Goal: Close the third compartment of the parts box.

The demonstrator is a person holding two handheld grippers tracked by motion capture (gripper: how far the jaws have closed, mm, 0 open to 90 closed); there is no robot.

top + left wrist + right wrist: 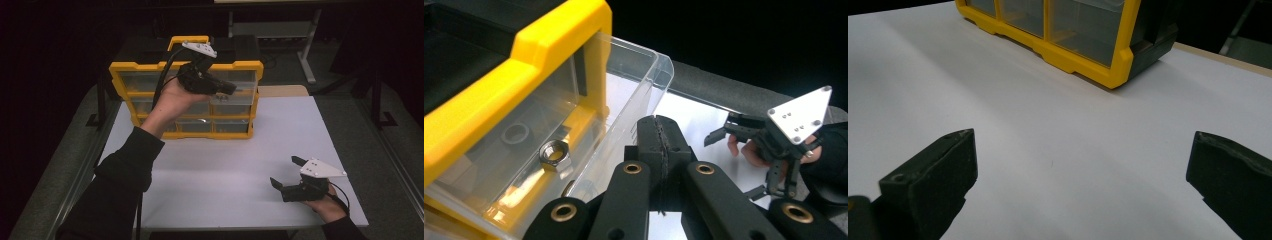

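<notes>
Hex nut (554, 155) is lying flat on the floor of a clear drawer (644, 95), which is sitting pulled partway out of the top row of the yellow organiser (186, 93). A faint ring shape is showing beside the nut; cannot tell whether it is a second part or a reflection.

Left hand-held gripper (659, 145) is hovering just beside the drawer's front wall, jaws clenched together with nothing between them. In the high view the same left hand-held gripper (227, 88) is sitting in front of the upper right drawer, with the hand behind it.

Right hand-held gripper (287, 173) is resting low over the white worktop (225, 165), well apart from the organiser, jaws released and wide, gripping nothing.

Judged step: the nut appears to be already in the drawer, so closing the drawer is probably next.

Notes for doing it well:
- Keeping the left jaws clenched and using their tips as a blunt pusher.
- Pressing on the middle of the front wall, not a corner, so the drawer is running straight and not jamming.
- Pushing level and slowly; the organiser could be sliding back on the smooth worktop, so bracing it with the right hand-held gripper may be helping.
- Watching that the nut is not hopping out.
</notes>
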